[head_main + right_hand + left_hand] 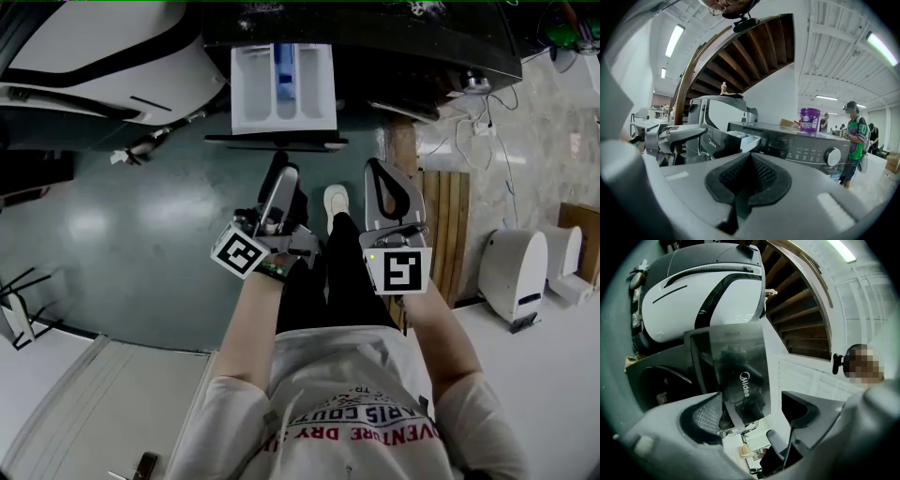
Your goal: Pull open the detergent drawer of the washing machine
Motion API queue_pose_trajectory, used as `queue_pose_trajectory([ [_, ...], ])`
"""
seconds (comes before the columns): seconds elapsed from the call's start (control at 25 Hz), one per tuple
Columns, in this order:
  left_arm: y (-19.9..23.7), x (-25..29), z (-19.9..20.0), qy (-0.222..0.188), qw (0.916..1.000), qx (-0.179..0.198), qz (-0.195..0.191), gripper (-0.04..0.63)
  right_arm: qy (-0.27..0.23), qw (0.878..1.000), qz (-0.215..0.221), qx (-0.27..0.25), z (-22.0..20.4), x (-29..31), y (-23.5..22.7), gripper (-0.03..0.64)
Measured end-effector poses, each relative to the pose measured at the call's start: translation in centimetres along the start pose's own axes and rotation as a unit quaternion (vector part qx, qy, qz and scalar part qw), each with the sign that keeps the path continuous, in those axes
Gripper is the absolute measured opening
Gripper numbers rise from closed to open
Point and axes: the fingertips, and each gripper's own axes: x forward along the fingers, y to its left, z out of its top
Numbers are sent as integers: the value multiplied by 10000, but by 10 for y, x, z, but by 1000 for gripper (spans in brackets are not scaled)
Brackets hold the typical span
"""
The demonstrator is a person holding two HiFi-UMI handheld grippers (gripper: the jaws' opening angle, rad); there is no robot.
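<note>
Left gripper [281,174], above the glossy grey floor [141,234], has jaws apart, empty; right gripper [377,171] jaws together; detergent drawer [281,89] stands out of washing machine [394,37].

Detergent drawer [283,89] is pulled way out, sitting up at 12 o'clock in the head view. It's a white tray split into lengthwise compartments, with a blue insert [285,75] in the middle slot toward the back. Its glossy dark front panel [277,142] is on the near end and has the Midea logo [746,385] on it. The washing machine [412,37] itself is dark and runs from 11 to 2 o'clock. The control strip has a pale round knob [832,157] at its right end.
</note>
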Motion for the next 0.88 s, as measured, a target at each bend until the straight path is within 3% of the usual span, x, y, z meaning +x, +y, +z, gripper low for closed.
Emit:
queue_pose_trajectory([
  [0.04,-5,-3,1,36,9999,144,76,379,-15,10000,11,-11,3,-2,2,2],
  [0.12,-16,-7,6,105,9985,488,224,200,-32,10000,35,-7,11,-8,5,2],
  [0.16,-23,-9,9,126,9976,636,238,156,-35,10000,51,1,14,-11,6,2],
  [0.24,-39,-11,17,150,9960,867,184,146,-59,9999,96,14,22,-17,9,2],
  [0.4,-67,-17,29,275,9876,1521,260,18,-92,9997,234,58,39,-30,13,2],
  [0.48,-87,-21,31,377,9813,1877,193,2,-113,9994,290,116,49,-39,15,2],
  [0.6,-126,-25,29,732,9635,2573,-19,2,-209,9990,375,148,71,-53,18,2],
  [0.88,-208,-19,27,1335,9070,3966,-477,2,-639,9965,545,-43,133,-83,21,2],
])
